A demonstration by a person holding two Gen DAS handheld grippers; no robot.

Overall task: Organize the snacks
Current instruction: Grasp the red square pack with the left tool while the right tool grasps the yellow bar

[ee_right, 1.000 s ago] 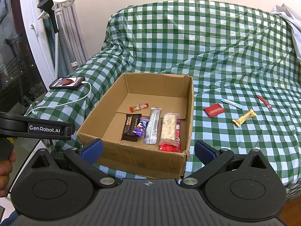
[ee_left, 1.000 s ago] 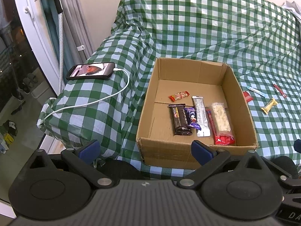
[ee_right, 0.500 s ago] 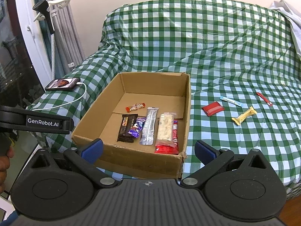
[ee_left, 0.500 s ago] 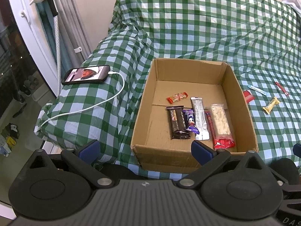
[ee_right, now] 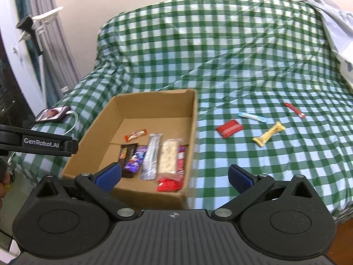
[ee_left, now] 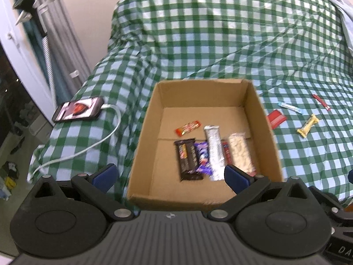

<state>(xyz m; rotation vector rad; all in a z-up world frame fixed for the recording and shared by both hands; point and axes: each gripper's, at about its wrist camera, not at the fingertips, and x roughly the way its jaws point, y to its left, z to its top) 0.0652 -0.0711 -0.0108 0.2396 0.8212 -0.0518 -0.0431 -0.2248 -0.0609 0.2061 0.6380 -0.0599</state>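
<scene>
Your left gripper spread empty over the cardboard box, your right gripper spread empty, yellow bar at two o'clock

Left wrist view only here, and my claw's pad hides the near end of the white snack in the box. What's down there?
Observer: A red packet lies under the white snack, and its near end sticks out toward the front wall.
Operator: Is the right claw carrying anything?
Observer: No. The right claw is open and empty, near the front right corner of the cardboard box.
Operator: How does my tool look from there?
Observer: Its black housing, marked GenRobot.AI, sits left of the box.
</scene>
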